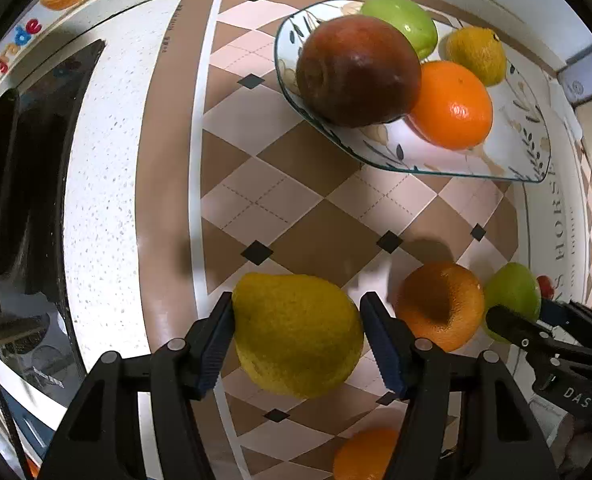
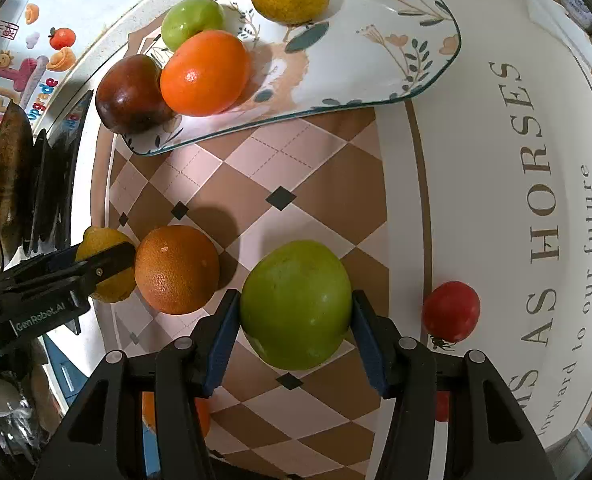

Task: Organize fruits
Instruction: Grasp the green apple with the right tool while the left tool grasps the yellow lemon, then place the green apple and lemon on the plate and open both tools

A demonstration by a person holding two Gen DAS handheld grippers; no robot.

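Observation:
My left gripper [image 1: 298, 332] is shut on a yellow pear-shaped fruit [image 1: 296, 334], pads touching both its sides. My right gripper [image 2: 296, 320] is shut on a green apple [image 2: 296, 304]. Between the two lies a dark orange [image 1: 440, 304], which also shows in the right wrist view [image 2: 176, 270]. A floral plate [image 1: 512, 152] at the far side holds a dark red apple [image 1: 356, 70], a green apple [image 1: 402, 22], an orange [image 1: 454, 104] and a yellow citrus [image 1: 476, 54]. The plate's right part [image 2: 376, 40] is bare.
A small red tomato [image 2: 450, 312] lies right of my right gripper. Another orange [image 1: 364, 456] lies below my left gripper. A checkered mat [image 1: 316, 200] covers the speckled counter [image 1: 104, 200]. A dark stove [image 1: 28, 160] is at the left.

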